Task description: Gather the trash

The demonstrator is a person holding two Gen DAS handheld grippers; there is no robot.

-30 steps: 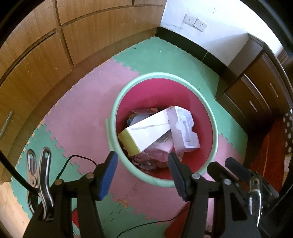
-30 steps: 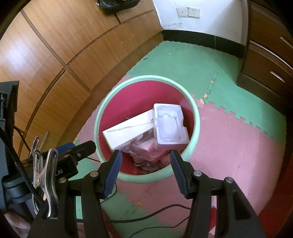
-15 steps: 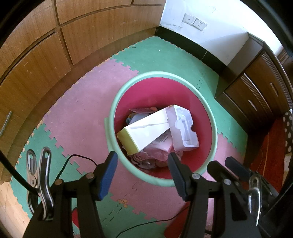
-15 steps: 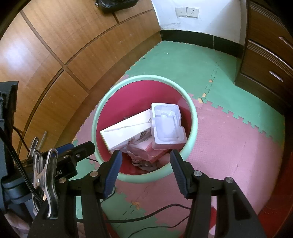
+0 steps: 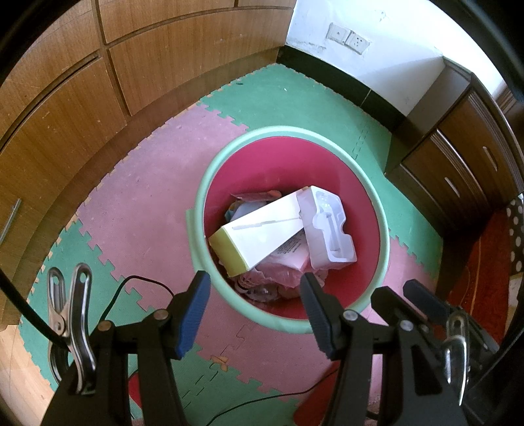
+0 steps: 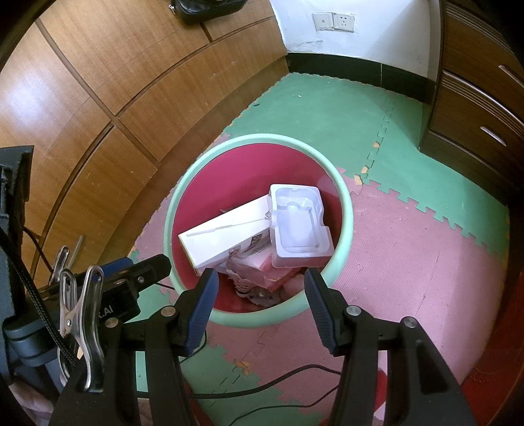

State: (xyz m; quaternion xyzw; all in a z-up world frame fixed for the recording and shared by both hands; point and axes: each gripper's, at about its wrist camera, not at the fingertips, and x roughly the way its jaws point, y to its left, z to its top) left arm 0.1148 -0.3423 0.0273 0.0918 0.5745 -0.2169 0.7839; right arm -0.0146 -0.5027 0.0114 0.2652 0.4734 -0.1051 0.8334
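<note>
Trash sits in the bin (image 5: pixel 291 229) on the floor: white box (image 5: pixel 258 234) & plastic tray (image 5: pixel 327 229), prob. light, stiff, crushable; grab by edges. Left hand-held gripper (image 5: pixel 253 304) & right hand-held gripper (image 6: pixel 260 300) both released, empty.

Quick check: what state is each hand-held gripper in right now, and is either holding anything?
Left hand-held gripper: open, holding nothing, above the bin.
Right hand-held gripper: open, holding nothing.

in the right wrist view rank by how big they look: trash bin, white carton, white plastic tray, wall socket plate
1. trash bin
2. white carton
3. white plastic tray
4. wall socket plate, which sits far from the camera, so it only looks smallest in this picture.
</note>
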